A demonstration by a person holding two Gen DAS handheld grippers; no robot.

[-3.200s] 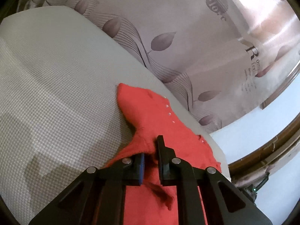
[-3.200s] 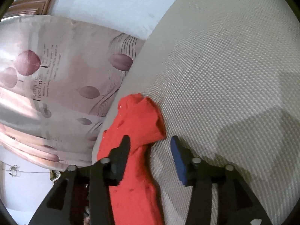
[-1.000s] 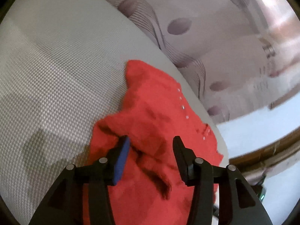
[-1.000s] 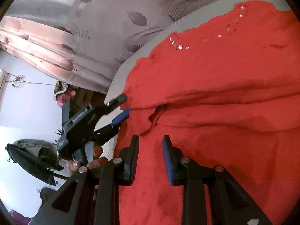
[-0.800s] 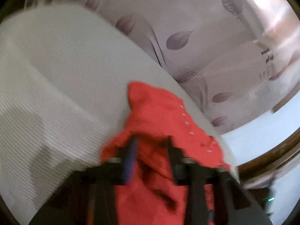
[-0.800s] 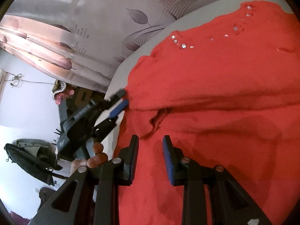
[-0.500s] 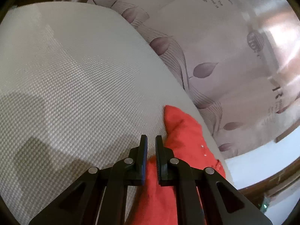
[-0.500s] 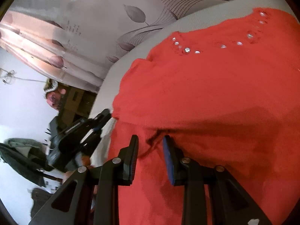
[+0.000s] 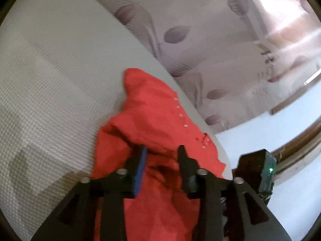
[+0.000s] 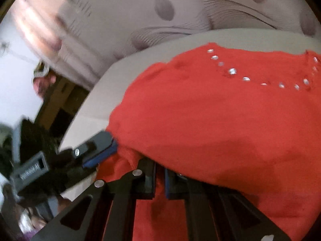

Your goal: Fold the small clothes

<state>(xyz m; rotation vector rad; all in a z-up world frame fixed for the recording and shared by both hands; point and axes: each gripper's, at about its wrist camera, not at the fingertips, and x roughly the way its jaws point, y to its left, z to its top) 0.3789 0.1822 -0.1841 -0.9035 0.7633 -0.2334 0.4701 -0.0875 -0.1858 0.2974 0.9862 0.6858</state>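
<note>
While a red knitted top is lying crumpled on a pale woven surface, near the edge that runs beside a leaf-patterned curtain, two hand-held grippers are working at its hem. A row of small silver studs is showing along its neckline. In the left wrist view, the left gripper is hovering over the near folds of the garment; its jaws have just been opening and are standing apart, with red cloth lying beneath and between them but not pressed by either pad. In the right wrist view, the right gripper is sitting low under a bulging fold of the top; its jaws have just been closing and are now pinching a thin layer of the red fabric between them. The left gripper is also showing there, at the garment's left edge. Both views are slightly blurred.
</note>
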